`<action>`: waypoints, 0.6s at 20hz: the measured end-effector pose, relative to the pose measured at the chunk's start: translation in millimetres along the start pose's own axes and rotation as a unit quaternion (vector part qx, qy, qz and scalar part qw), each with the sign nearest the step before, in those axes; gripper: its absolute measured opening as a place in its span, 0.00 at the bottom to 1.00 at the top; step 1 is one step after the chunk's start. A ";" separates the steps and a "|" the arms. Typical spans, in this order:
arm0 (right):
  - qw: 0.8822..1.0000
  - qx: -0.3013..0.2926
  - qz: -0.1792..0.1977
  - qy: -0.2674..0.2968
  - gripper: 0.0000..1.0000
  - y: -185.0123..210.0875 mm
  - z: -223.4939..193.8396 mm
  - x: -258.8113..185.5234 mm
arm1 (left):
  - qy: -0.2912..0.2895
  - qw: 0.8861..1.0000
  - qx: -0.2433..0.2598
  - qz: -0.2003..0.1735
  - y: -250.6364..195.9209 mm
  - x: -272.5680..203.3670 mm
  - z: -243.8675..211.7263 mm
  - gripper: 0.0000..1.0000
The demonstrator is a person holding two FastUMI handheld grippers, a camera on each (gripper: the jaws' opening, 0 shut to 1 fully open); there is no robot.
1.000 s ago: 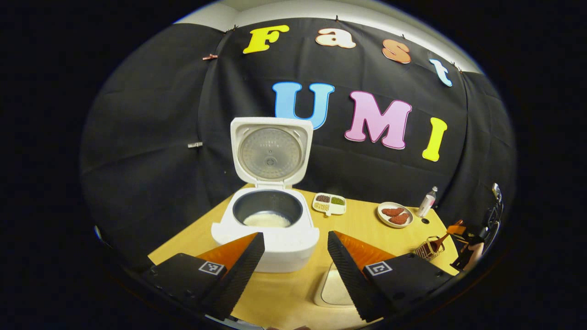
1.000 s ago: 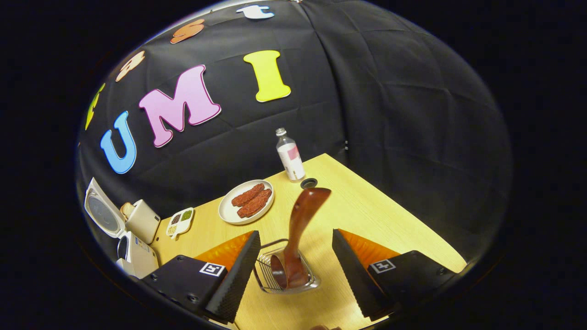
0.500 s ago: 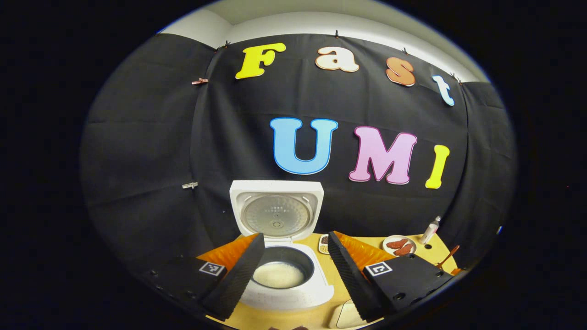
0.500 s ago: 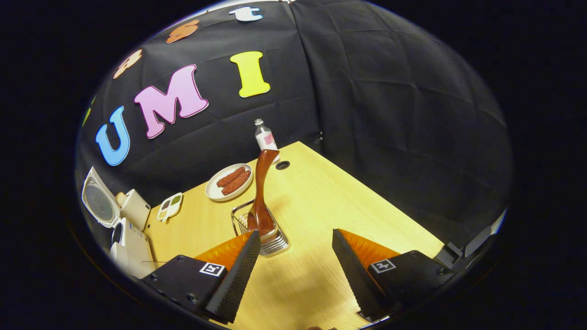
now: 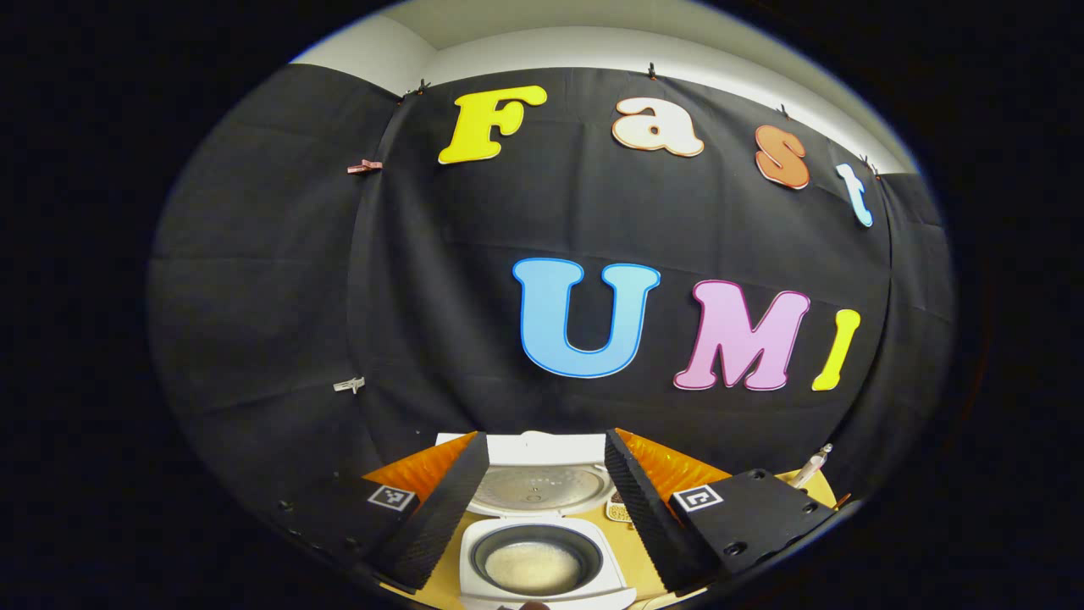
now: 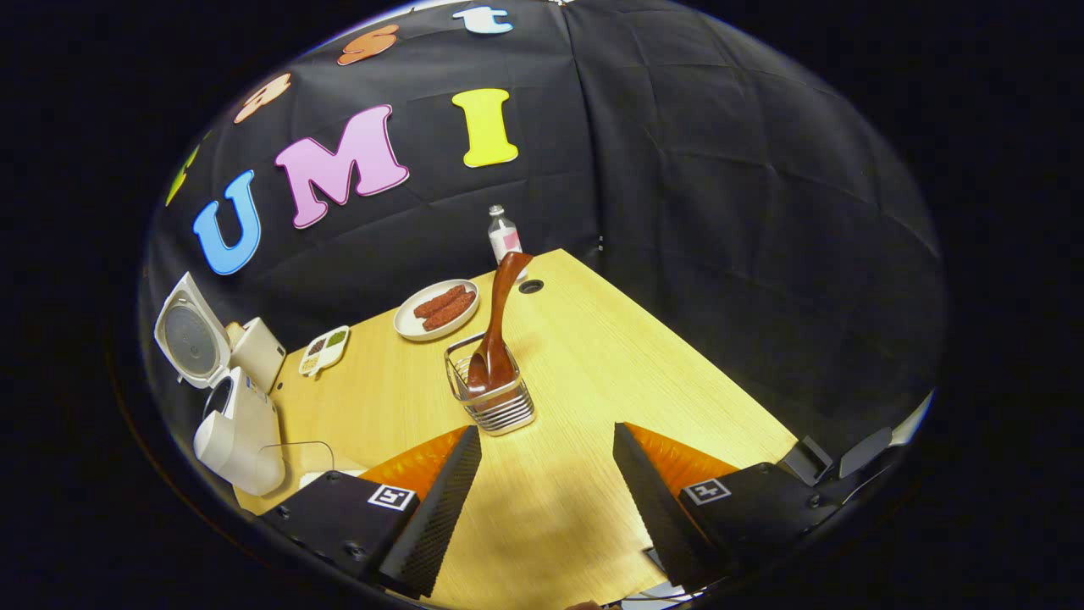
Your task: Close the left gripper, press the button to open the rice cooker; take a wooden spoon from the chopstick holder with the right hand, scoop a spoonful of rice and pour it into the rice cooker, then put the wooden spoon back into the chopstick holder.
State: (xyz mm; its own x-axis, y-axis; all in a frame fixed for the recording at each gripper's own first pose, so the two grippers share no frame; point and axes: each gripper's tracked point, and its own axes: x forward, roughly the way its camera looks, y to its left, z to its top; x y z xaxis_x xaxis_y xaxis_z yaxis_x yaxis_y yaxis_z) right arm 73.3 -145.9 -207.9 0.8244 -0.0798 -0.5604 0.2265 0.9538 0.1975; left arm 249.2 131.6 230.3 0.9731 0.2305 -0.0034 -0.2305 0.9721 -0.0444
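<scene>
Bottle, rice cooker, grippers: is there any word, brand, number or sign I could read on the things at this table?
No text on these things can be read.
Bottle: it carries a pink label, too small to read.
Rice cooker: no legible writing on body or lid.
Left gripper and right gripper: each bears a square black-and-white patterned marker, with no words or numbers.
</scene>
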 end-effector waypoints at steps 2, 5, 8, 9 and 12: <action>1.000 -0.002 0.002 -0.002 0.98 3.8 1.1 -2.7 | -0.009 1.000 0.017 0.012 11.4 30.6 9.5 0.95; 1.000 -0.024 0.003 -0.003 0.98 6.3 3.7 -8.6 | 0.005 1.000 0.023 0.006 12.8 71.8 2.7 0.95; 0.999 -0.035 0.004 -0.012 0.99 11.3 11.2 -17.9 | 0.026 1.000 0.009 -0.001 13.9 112.6 -9.2 0.94; 0.999 -0.037 0.007 -0.015 0.99 14.4 14.1 -22.7 | 0.039 0.999 0.001 -0.006 12.4 124.2 -17.5 0.94; 0.998 -0.055 0.017 -0.031 0.99 24.1 24.7 -34.6 | 0.073 0.997 -0.013 -0.012 9.6 153.0 -39.0 0.95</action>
State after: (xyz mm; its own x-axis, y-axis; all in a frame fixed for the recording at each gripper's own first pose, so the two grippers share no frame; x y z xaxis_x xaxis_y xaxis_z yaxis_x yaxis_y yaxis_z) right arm 63.1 -127.3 -163.8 0.8623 -0.0611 -0.5026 0.1422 0.9819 0.1247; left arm 396.2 174.5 190.4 0.9693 0.1967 -0.1474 -0.2089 0.9752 -0.0726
